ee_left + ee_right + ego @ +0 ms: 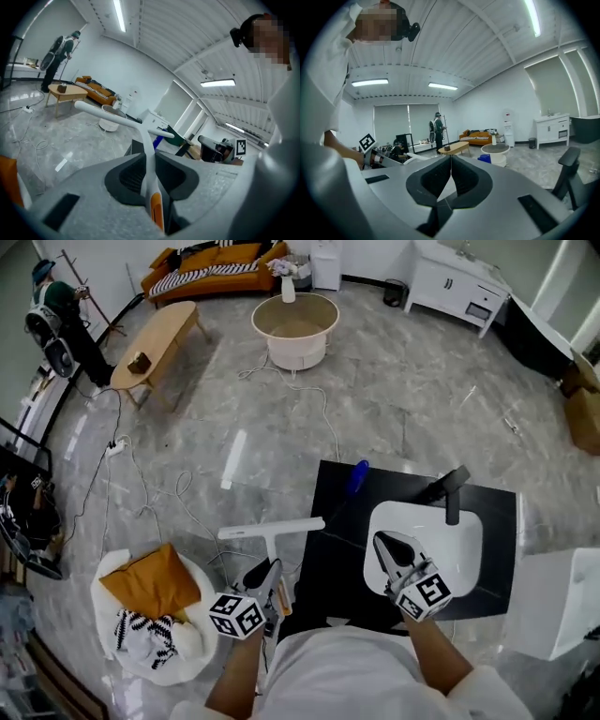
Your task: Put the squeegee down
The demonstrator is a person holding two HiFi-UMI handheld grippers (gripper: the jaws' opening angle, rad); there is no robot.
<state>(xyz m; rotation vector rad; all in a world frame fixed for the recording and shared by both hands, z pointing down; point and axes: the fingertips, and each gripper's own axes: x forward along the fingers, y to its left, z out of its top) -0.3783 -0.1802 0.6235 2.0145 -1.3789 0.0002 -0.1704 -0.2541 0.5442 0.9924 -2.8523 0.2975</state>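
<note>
head view: the floor is glossy grey marble-look tile with white cables trailing over it. a matte black rectangular counter (323, 563) carries a white rounded ceramic basin (466, 554) and an angular black faucet (453, 491). well beyond the counter stand a round white tub-like table (295, 329), an oval wooden coffee table (155, 343) and an orange sofa (211, 268). just left of the counter, over the floor, my left tongs (263, 575) clamp the stem of the white plastic t-shaped squeegee (272, 528). its long blade bar lies crosswise beyond the tips, its near end by the counter's left edge. my right tongs (388, 547) hang over the basin, apart from the squeegee.

left gripper view: both dark padded jaws press on the squeegee's slim smooth handle (146, 150). an orange strip (156, 212) runs along the handle's near part, and the bar is tilted up against the room. the ceiling is white and ribbed, with strip lights.

right gripper view: my right jaws are closed together on a thin seam, with nothing between them. the same pale room and a distant standing person (436, 127) lie ahead.
</note>
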